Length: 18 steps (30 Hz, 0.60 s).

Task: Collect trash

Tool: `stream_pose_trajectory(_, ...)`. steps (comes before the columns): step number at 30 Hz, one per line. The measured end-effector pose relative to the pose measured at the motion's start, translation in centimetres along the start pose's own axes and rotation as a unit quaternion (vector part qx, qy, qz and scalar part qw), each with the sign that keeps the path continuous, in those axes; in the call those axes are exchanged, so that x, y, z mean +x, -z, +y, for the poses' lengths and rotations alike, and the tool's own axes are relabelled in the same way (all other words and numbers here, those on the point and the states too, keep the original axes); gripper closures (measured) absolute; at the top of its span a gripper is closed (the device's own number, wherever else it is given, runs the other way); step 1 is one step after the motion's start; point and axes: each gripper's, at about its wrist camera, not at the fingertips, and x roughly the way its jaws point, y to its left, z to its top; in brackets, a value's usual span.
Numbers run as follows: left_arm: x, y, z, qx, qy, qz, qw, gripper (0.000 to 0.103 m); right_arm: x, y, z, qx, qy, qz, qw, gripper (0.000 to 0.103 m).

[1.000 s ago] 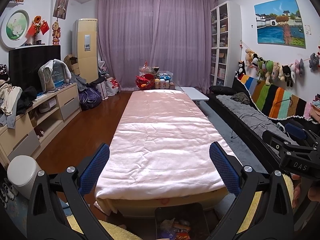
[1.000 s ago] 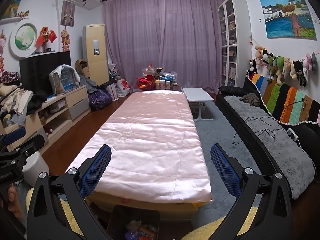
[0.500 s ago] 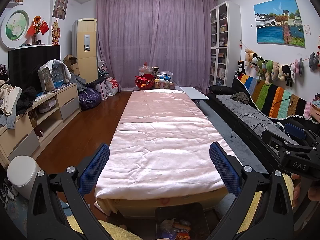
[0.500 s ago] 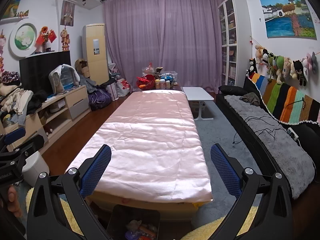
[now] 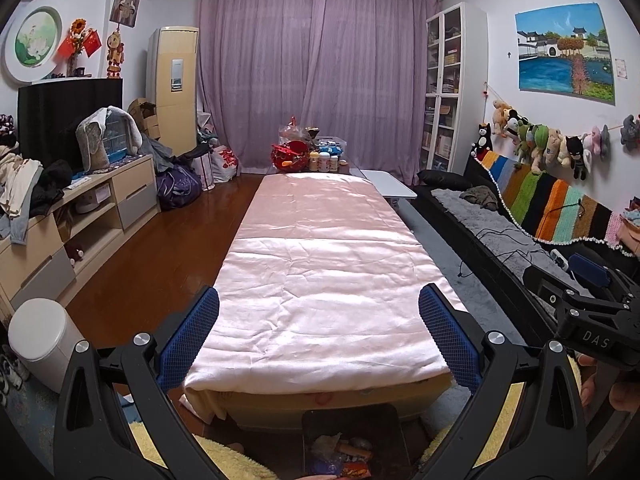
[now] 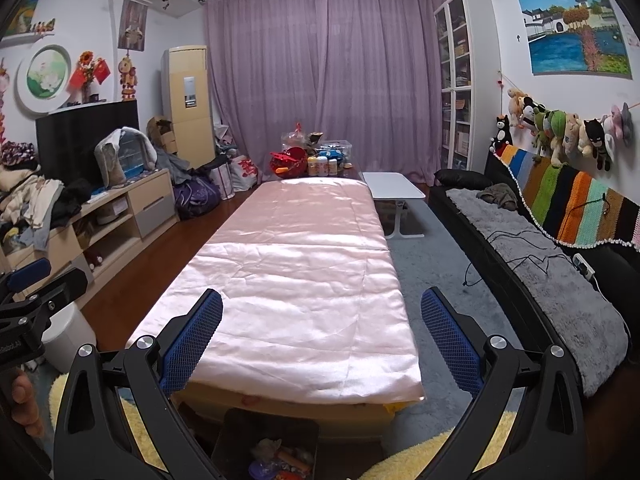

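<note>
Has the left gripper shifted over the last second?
No. The left gripper frames the pink sheet and black bin just as before, jaws open.

Pink sheet (image 5: pixel 320 272), purple curtains (image 5: pixel 316 72), blue pads (image 5: pixel 192 336) w/ mesh

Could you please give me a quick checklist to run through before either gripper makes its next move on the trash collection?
1. Left gripper open and holding nothing: ok.
2. Right gripper open and holding nothing: ok.
3. Dark bin at the near end of the table, already holding wrappers: ok.
4. Loose trash on the pink tablecloth: none visible, ok.
5. Whether anything in the clutter at the far end counts as trash: cannot tell.
6. Grippers apart from each other: ok.
</note>
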Motion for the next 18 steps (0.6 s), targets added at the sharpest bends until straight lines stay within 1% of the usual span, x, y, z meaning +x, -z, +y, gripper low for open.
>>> stream_pose_trajectory(4,-0.01,0.10,-0.10,0.009,-0.010,-0.007,0.9999,0.008,0.20,0.16,-0.10,0.003,0.000,0.004,1.000,0.003)
stream_pose_trajectory(9,-0.11,0.11,-0.41,0.019,-0.007,-0.009,0.9998,0.008,0.31,0.29,-0.07,0.002,-0.001,0.003,1.000,0.003)
stream_pose_trajectory(18,0.65,0.06,-0.19,0.010,-0.007,0.014,0.9998,0.008,0.39,0.38,-0.08,0.003,-0.001,0.003,1.000,0.003)
